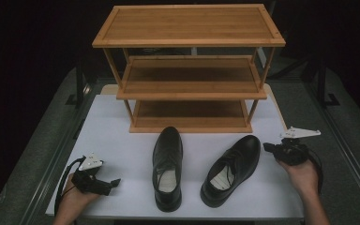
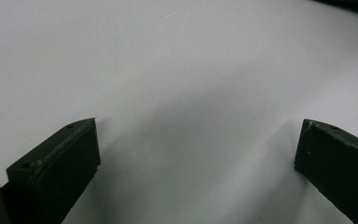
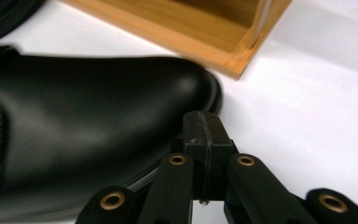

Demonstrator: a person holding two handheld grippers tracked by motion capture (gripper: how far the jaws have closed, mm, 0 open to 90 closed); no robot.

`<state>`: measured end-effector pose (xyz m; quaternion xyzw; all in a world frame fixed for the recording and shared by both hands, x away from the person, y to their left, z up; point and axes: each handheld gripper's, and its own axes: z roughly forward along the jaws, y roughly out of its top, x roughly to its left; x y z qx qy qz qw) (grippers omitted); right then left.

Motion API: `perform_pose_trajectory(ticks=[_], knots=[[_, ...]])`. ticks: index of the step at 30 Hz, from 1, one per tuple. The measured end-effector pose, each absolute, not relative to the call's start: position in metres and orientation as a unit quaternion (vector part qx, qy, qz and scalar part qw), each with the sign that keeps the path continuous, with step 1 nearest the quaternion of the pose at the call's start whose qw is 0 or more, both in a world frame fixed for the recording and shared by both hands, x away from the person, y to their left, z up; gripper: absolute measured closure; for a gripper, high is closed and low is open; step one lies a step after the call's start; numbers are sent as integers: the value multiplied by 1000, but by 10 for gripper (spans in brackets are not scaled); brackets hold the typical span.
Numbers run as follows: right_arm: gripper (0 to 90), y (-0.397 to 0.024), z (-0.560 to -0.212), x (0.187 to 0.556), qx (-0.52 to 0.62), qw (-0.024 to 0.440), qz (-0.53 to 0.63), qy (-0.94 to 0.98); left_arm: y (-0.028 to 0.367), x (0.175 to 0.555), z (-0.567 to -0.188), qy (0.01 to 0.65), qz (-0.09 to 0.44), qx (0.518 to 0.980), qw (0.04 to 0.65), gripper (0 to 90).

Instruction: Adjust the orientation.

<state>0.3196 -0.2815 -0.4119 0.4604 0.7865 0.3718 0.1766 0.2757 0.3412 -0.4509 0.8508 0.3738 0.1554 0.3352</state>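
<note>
Two black leather shoes stand side by side on the white board, toes toward the rack: one shoe in the middle, the other shoe angled to its right. My right gripper is held just right of the angled shoe's toe. In the right gripper view its jaws are shut pad against pad with nothing between them, right beside the glossy toe. My left gripper rests low at the board's front left, well apart from the shoes. Its jaws stand wide open over bare white surface.
A three-shelf bamboo rack stands at the back of the board, all shelves bare; its lowest shelf corner lies just beyond the right shoe's toe. Grey floor and dark stands flank the board.
</note>
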Motion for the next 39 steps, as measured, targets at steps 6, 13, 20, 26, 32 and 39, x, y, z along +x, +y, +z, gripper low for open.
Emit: perform_pose_trajectory(ticks=[6, 13, 20, 26, 32, 39], knots=[[899, -288, -413, 344, 468, 157, 383, 781, 341, 276, -451, 374, 156, 850, 336, 0], [899, -289, -422, 362, 471, 138, 379, 785, 341, 276, -451, 374, 156, 850, 336, 0], [900, -286, -427, 364, 475, 130, 369, 788, 341, 276, -451, 374, 156, 850, 336, 0], [900, -285, -428, 361, 480, 131, 369, 785, 341, 276, -451, 374, 156, 850, 336, 0], [900, -273, -430, 358, 460, 112, 366, 801, 341, 276, -451, 374, 155, 851, 335, 0], [900, -252, -430, 353, 436, 101, 360, 819, 341, 276, -451, 374, 155, 851, 335, 0]])
